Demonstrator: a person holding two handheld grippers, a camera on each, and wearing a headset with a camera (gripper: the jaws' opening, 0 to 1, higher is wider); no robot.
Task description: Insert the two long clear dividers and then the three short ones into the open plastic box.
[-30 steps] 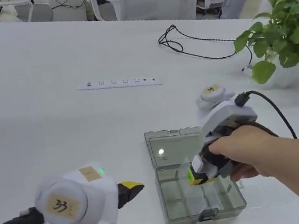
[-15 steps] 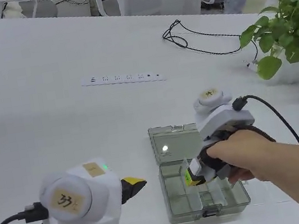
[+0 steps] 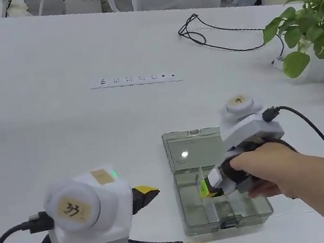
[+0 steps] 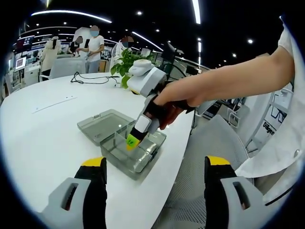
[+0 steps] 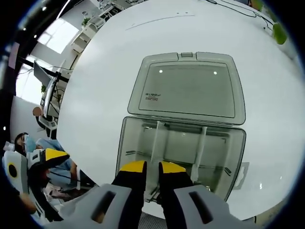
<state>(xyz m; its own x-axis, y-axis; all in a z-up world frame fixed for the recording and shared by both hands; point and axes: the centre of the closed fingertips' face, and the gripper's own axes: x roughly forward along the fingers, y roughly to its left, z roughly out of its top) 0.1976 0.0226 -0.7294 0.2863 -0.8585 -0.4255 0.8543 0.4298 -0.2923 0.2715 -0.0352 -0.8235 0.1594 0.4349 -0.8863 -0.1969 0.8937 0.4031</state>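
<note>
Clear box lies right under the right tongs, which have barely moved in the head view; left gripper view: left tongs wide, empty, well back; right gripper view: narrow jaws, hold untellable, just above two upright dividers, so the job looks partway done.

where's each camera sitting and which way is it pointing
head view: on the headset, facing forward and down at the clear grey plastic box on the white table; left gripper, right gripper and right hand show.
left gripper view: near the table edge, facing the box side-on; own jaws wide apart.
right gripper view: above the box, looking down into it; own jaws close together.
shared: all three show the box.
</note>
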